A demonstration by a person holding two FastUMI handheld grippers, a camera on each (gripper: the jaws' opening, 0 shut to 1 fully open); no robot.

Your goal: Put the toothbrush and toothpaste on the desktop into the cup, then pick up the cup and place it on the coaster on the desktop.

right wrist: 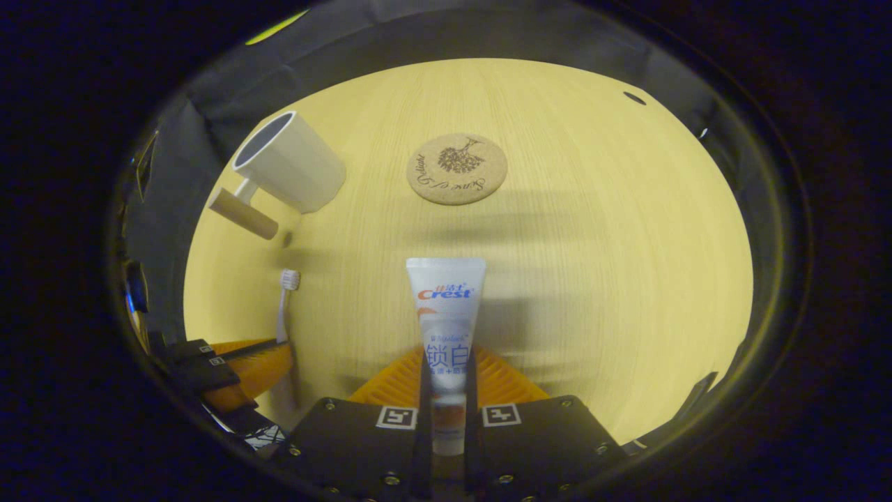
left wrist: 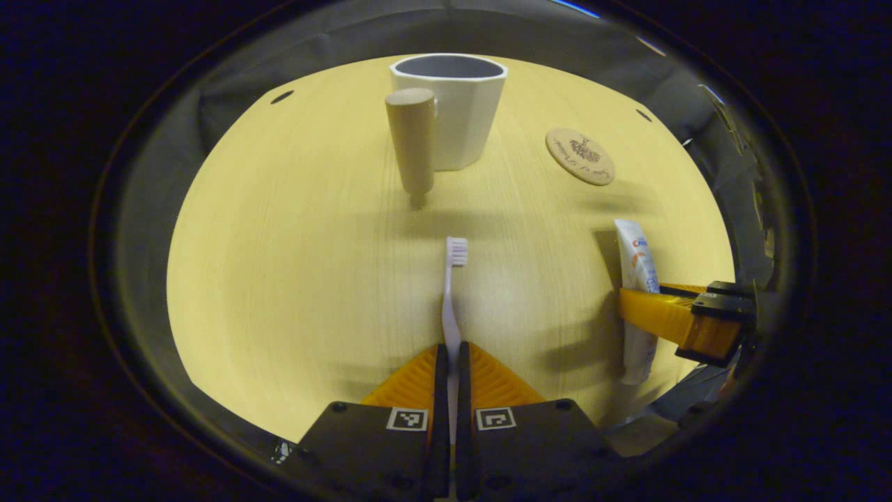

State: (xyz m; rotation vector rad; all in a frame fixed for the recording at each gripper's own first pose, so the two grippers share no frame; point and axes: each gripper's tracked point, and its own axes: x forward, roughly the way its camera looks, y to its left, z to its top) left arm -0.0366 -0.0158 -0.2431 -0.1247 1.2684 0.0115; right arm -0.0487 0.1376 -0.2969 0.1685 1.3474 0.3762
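Observation:
A white toothbrush [left wrist: 453, 293] runs straight away from me, bristles toward the cup. My left gripper [left wrist: 451, 352] is shut on its handle. The white cup [left wrist: 460, 104] with a wooden peg handle [left wrist: 411, 139] stands upright at the far side of the table. In the right gripper view, my right gripper [right wrist: 446, 366] is shut on the lower part of the white toothpaste tube [right wrist: 446, 307]. The round cork coaster [right wrist: 456, 169] lies beyond the tube, with the cup [right wrist: 289, 162] to its left. The tube [left wrist: 635, 265] and right gripper [left wrist: 637, 307] also sit at the right of the left gripper view.
The light wooden table [left wrist: 293, 265] has small dark holes near its far corners [left wrist: 281, 97]. Dark booth cloth rings the table. The coaster [left wrist: 580, 156] lies to the right of the cup. In the right gripper view, the left gripper [right wrist: 268, 355] and toothbrush [right wrist: 284, 307] are at the lower left.

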